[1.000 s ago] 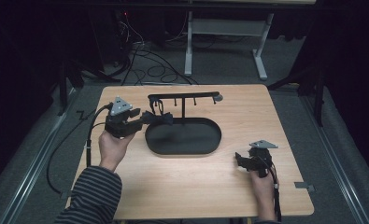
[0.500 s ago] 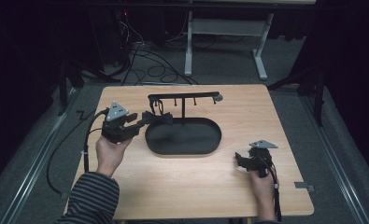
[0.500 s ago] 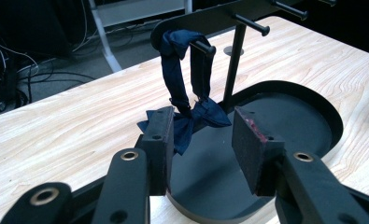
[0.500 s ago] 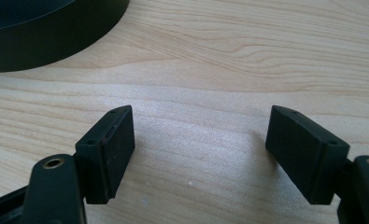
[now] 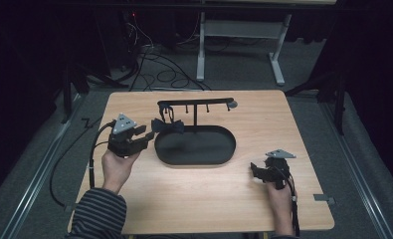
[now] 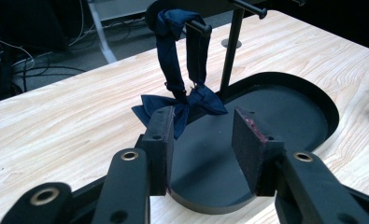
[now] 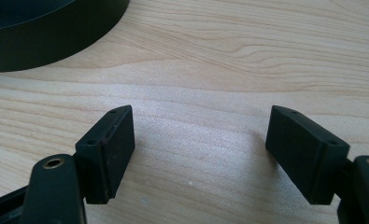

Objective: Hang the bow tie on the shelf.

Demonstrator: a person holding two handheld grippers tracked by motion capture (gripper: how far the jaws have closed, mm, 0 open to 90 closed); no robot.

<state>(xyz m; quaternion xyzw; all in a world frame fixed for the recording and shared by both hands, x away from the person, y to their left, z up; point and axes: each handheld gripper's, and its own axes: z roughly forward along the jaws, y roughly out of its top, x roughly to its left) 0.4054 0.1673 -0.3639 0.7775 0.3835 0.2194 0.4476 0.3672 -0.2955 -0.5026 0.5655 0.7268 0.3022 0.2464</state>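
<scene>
A dark blue bow tie [image 5: 167,125] hangs by its strap from the left-end peg of a black stand's bar [image 5: 194,103]. The bow [image 6: 182,100] dangles just above the rim of the stand's oval tray [image 5: 194,149]. My left gripper [image 5: 147,137] is open at the tray's left edge. In the left gripper view the bow sits just past my left gripper's [image 6: 203,116] tips, close to the left pad [image 6: 161,135], with nothing clamped. My right gripper [image 5: 255,172] is low over the table at the right. In the right gripper view my right gripper [image 7: 201,112] is open over bare wood.
The stand's upright post [image 6: 231,51] rises from the back of the tray [image 6: 285,107], and the bar carries several more small pegs. Cables trail off the table's left edge [image 5: 92,164]. A desk frame and wires stand on the floor behind.
My left gripper has drawn back a little from the bow tie, toward the left and the person. The bow tie stays hanging on its peg. The right gripper has not moved.
</scene>
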